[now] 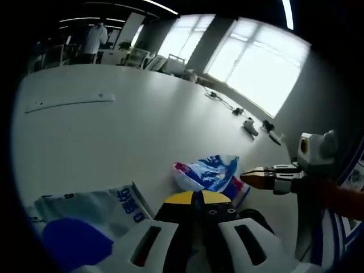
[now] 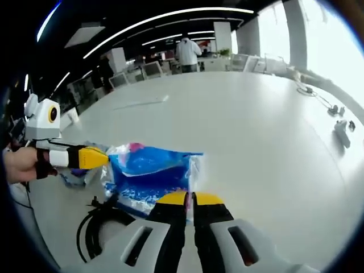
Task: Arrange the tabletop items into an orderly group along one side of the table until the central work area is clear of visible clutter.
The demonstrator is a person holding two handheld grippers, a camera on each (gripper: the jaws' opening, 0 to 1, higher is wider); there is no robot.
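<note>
The table is spreading wide, a smooth matte white slab catching window glare, and everything else is sitting against it. Near its close edge a crinkled plastic bag is lying, glossy blue with white and red print, its film puckered and shining. In the right gripper view the right gripper is pinching the near edge of that bag, yellow tips pressed together on the film, while the left gripper is reaching in from the side with its yellow tip touching the bag's corner.

In the left gripper view the left gripper's jaws are lying close together; whether they are holding anything I cannot tell. Beside it on the table a flat white pouch with blue lettering is lying. A black cable is curling in loose loops by the bag. Far across the table, small dark gadgets are strung along a cord.
</note>
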